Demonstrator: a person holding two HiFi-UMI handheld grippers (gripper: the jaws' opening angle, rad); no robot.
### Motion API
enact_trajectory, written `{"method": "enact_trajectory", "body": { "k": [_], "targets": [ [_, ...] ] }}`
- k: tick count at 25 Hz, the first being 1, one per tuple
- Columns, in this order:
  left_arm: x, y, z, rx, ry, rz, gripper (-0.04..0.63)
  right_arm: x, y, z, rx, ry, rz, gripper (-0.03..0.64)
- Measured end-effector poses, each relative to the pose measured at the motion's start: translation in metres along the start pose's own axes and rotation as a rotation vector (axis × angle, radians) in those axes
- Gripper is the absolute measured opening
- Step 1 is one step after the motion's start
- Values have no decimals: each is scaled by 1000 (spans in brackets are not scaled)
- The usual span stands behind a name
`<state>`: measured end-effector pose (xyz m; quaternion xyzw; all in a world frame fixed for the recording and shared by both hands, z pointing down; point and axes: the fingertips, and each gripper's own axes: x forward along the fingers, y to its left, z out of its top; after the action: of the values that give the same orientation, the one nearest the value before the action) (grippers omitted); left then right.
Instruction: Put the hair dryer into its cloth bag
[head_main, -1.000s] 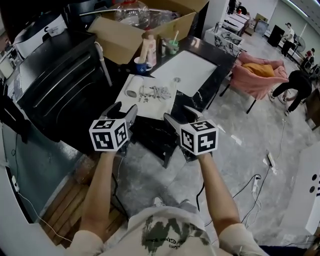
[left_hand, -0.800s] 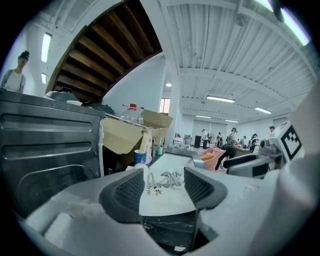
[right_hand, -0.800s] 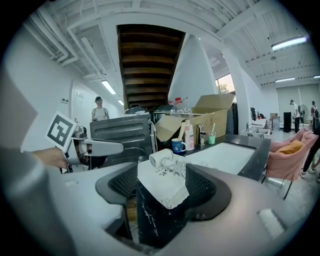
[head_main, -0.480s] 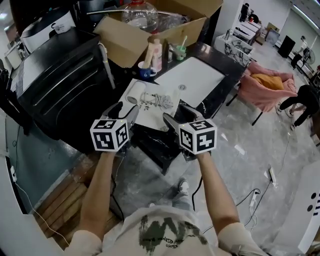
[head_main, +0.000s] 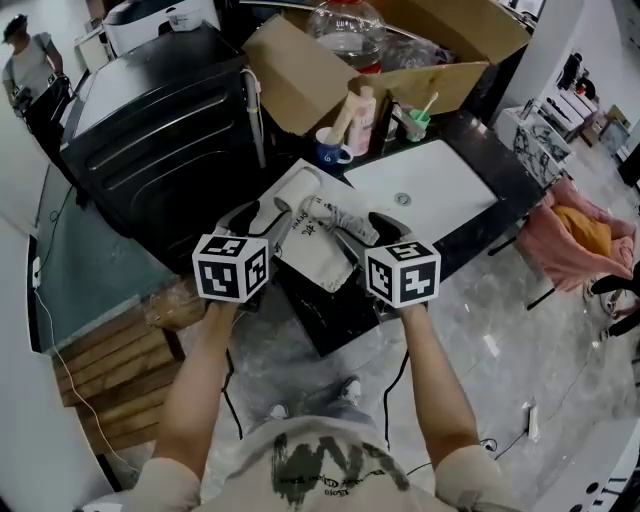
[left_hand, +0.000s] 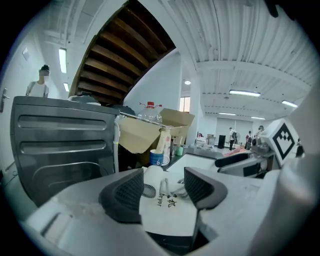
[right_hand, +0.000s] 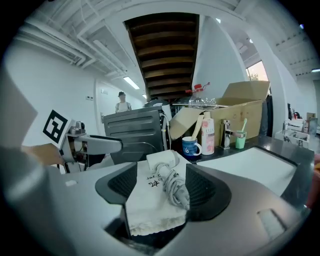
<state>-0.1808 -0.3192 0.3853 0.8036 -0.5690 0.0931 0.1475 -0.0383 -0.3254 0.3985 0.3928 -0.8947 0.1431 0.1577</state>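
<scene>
As we hold both tools over the near corner of the black counter (head_main: 466, 230), the left gripper (left_hand: 163, 186) has its jaws spread wide with nothing pressed between them, and the right gripper (right_hand: 160, 189) is just as wide and empty. At twelve o'clock from the two, the white hair dryer (head_main: 300, 192) lies on top of its cloth bag (head_main: 312, 256), not inside it. Its head points to eleven o'clock, and its handle, wound with the grey cord (head_main: 347, 220), points to four. We see the bag lying flat on the counter with dark print on it. A white sink (head_main: 425, 185) sits at three o'clock from the dryer, and a blue mug (head_main: 329, 151) at one o'clock, before a cardboard box (head_main: 300, 85).
</scene>
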Motion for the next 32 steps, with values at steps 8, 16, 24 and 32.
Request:
{"method": "enact_trajectory", "body": {
  "k": [8, 16, 24, 32],
  "targets": [
    [11, 3, -4, -27, 5, 99, 264, 39, -16, -5, -113, 118, 132, 324],
    [14, 9, -20, -24, 30, 162, 264, 75, -20, -32, -252, 322, 231, 331],
    [11, 13, -33, -50, 36, 206, 264, 105, -17, -53, -326, 466, 269, 333],
    [8, 16, -43, -64, 47, 239, 264, 126, -19, -74, -369, 576, 280, 339]
  ]
}}
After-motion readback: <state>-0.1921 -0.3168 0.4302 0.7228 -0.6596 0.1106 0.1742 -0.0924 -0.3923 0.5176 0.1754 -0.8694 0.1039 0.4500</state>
